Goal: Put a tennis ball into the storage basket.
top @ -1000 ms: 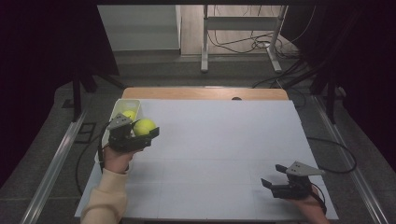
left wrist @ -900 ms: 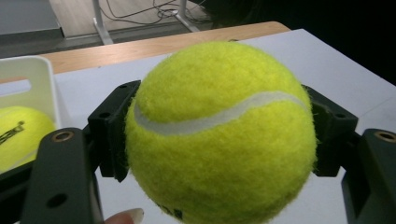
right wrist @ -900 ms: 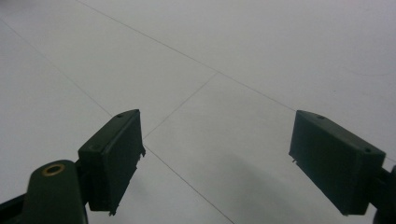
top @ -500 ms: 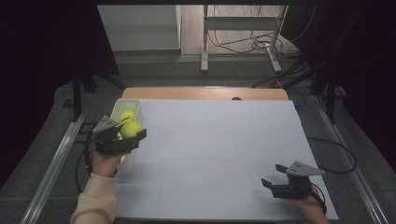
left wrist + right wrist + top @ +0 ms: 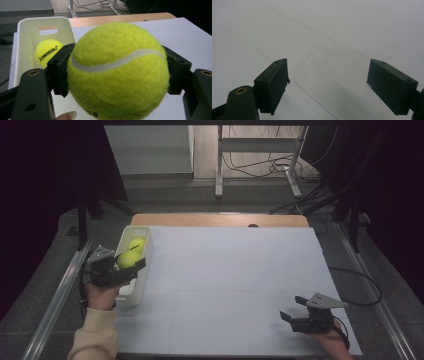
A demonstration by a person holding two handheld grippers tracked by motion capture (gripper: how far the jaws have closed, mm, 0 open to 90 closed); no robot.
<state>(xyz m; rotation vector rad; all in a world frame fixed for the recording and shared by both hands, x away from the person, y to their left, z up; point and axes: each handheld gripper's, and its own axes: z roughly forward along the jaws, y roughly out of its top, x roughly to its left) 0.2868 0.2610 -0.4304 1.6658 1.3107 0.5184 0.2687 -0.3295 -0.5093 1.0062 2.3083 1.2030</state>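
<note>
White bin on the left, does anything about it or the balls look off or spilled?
Nothing stands out. The white bin sits upright, one tennis ball inside, another held over it in the left tongs.

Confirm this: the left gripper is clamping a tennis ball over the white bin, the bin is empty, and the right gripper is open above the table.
One error: the white bin is not empty. The left gripper view shows a second ball marked kawasaki lying inside it. The rest holds: the left gripper clamps a tennis ball, and the right gripper is open.
</note>
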